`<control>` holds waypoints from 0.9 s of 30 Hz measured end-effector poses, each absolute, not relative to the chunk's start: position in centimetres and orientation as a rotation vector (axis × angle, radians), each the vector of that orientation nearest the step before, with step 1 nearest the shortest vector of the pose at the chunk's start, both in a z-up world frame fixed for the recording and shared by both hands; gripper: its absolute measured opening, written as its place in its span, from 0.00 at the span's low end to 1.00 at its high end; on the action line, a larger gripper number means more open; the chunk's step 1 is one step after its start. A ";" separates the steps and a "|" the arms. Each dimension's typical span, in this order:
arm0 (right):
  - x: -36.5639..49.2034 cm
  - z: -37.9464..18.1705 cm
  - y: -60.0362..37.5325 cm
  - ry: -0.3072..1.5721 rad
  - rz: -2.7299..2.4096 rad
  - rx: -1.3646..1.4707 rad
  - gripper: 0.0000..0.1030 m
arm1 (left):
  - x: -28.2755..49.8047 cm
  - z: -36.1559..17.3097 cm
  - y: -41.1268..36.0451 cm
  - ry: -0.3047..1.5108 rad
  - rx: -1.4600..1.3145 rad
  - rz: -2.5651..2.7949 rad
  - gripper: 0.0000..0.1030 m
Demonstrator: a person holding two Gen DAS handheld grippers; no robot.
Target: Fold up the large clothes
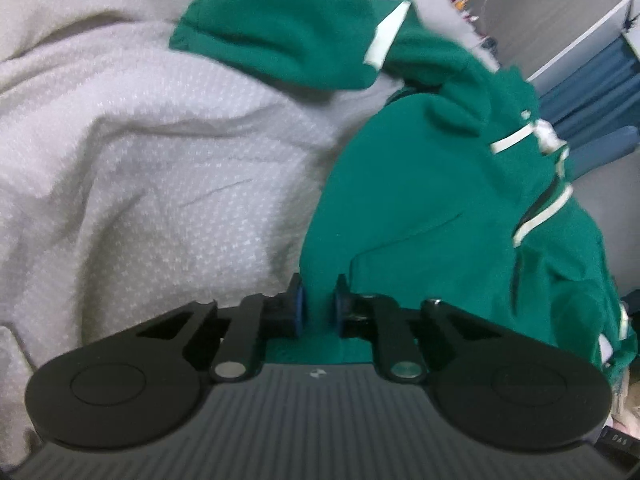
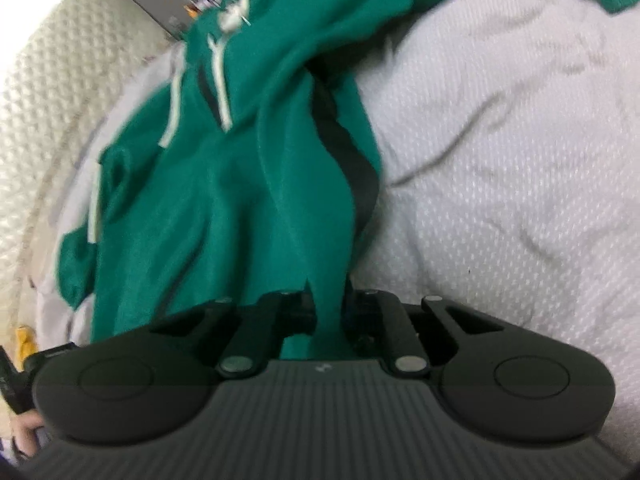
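Observation:
A green hooded sweatshirt (image 1: 420, 184) with white drawstrings and white trim lies crumpled on a pale grey bedspread (image 1: 140, 160). My left gripper (image 1: 319, 304) is shut on a fold of its green cloth, which rises between the blue pads. One sleeve (image 1: 288, 40) stretches away to the upper left. In the right wrist view the same sweatshirt (image 2: 224, 168) hangs in long folds, and my right gripper (image 2: 328, 312) is shut on a bunched edge of it. A dark stripe (image 2: 352, 152) runs along the cloth's right side.
The grey bedspread (image 2: 500, 140) is rumpled with deep creases. A cream quilted cover (image 2: 48, 100) lies at the left in the right wrist view. Blue fabric and a white panel (image 1: 592, 92) stand beyond the bed's far edge. Small clutter (image 2: 208, 0) sits far off.

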State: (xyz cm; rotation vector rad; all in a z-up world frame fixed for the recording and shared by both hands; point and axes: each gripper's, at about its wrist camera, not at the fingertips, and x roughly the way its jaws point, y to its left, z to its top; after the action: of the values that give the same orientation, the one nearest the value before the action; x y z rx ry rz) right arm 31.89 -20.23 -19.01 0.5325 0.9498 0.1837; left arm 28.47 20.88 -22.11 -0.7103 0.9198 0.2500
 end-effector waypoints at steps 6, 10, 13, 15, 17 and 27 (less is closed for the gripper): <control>29.9 -13.6 -23.8 0.888 0.205 0.463 0.09 | 25.9 -18.6 22.2 0.850 -0.804 0.153 0.12; 29.2 -10.5 -25.9 0.861 0.179 0.359 0.09 | 24.7 -15.8 21.7 0.856 -0.776 0.099 0.12; 29.0 -10.0 -26.4 0.888 0.157 0.311 0.09 | 24.3 -14.8 20.7 0.916 -0.750 0.061 0.12; 28.7 -10.9 -25.9 0.937 0.160 0.269 0.10 | 23.8 -14.8 19.8 0.959 -0.703 0.077 0.12; 28.7 -12.1 -25.5 0.994 0.166 0.240 0.10 | 24.0 -15.6 19.2 1.019 -0.653 0.105 0.12; 28.2 -12.3 -27.1 1.011 0.150 0.338 0.29 | 23.7 -15.9 18.0 1.058 -0.532 0.152 0.47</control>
State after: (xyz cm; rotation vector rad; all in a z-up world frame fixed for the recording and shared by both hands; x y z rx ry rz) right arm 28.23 -27.14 -12.27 0.3385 1.0105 0.1499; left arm 23.70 18.01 -15.90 -0.5316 1.0582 0.1520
